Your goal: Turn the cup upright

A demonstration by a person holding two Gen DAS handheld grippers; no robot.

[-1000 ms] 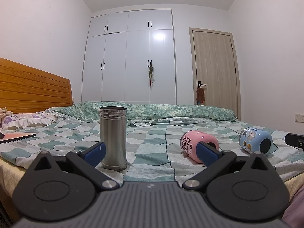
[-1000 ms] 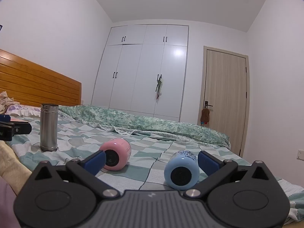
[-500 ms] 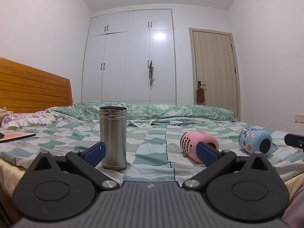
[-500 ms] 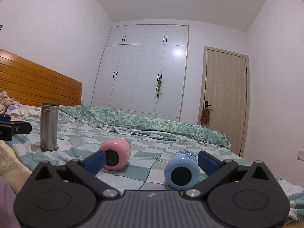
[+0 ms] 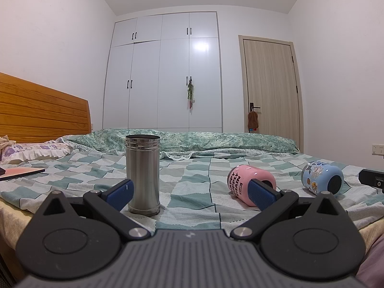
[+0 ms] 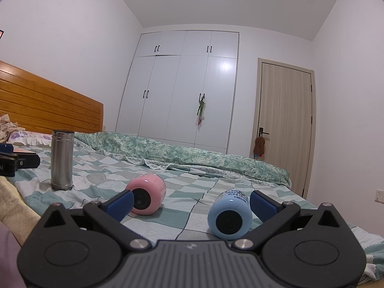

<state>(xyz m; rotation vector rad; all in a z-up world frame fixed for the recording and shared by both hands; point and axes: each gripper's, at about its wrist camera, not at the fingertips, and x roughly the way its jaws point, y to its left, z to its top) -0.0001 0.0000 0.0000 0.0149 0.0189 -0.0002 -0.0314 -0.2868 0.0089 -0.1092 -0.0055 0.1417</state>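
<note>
A pink cup point(image 5: 249, 183) lies on its side on the checked bedspread point(image 5: 192, 177); it also shows in the right wrist view point(image 6: 147, 194). A blue cup point(image 5: 321, 177) lies on its side further right; in the right wrist view point(image 6: 230, 216) its mouth faces me. A steel cup point(image 5: 142, 172) stands upright; it also shows in the right wrist view point(image 6: 61, 159). My left gripper point(image 5: 190, 195) is open and empty, just short of the steel and pink cups. My right gripper point(image 6: 190, 202) is open and empty, close in front of the pink and blue cups.
A folded green quilt point(image 5: 192, 141) lies across the far side of the bed. A wooden headboard point(image 5: 43, 110) and a pillow point(image 5: 36, 148) are at the left. A flat pink book point(image 5: 19, 172) lies near the left edge. A wardrobe point(image 5: 165, 72) and a door point(image 5: 271, 84) stand behind.
</note>
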